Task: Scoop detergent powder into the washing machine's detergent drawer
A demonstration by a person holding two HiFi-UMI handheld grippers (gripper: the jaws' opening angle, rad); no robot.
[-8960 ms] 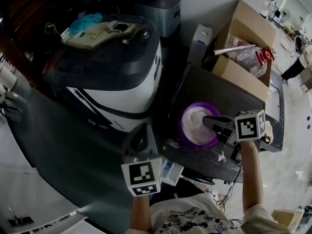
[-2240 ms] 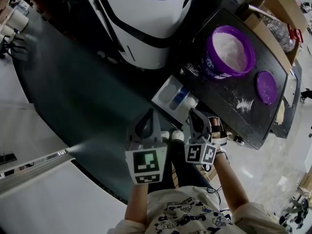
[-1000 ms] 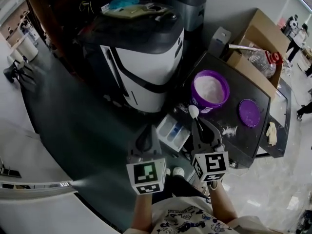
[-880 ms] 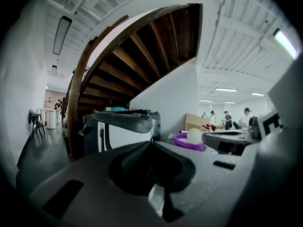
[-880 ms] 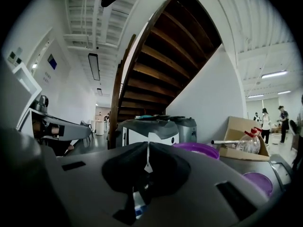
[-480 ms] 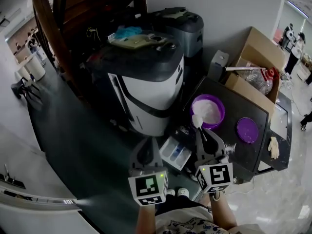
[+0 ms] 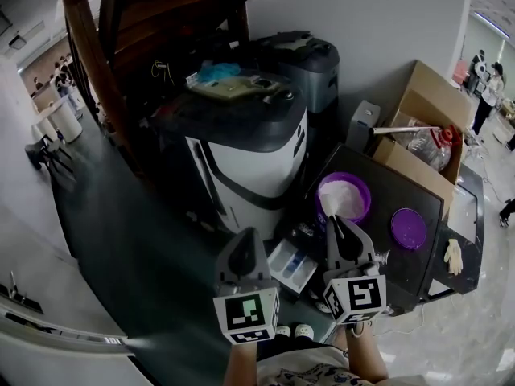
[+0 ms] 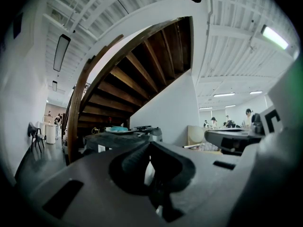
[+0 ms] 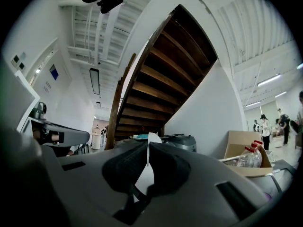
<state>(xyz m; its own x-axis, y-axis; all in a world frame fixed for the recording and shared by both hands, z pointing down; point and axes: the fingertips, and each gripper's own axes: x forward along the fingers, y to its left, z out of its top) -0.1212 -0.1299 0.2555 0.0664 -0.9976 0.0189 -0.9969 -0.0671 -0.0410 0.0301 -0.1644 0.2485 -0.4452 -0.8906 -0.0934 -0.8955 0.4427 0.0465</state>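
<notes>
A: Right gripper (image 9: pixel 147 144)?
B: Clamped on the white scoop (image 9: pixel 144 178). It sits at the bench's (image 7: pixel 380 215) left edge, beside the purple powder tub (image 7: pixel 344 198).
A: Left gripper (image 8: pixel 150 145)?
B: Jaws together, nothing held. The detergent drawer (image 7: pixel 291 264) is open between the grippers, low on the washing machine (image 7: pixel 249 147).

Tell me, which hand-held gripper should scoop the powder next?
The right one. The right hand-held gripper is shut on the white scoop and points at the purple powder tub just ahead of it. The left hand-held gripper is shut on nothing and sits farther from the tub.
</notes>
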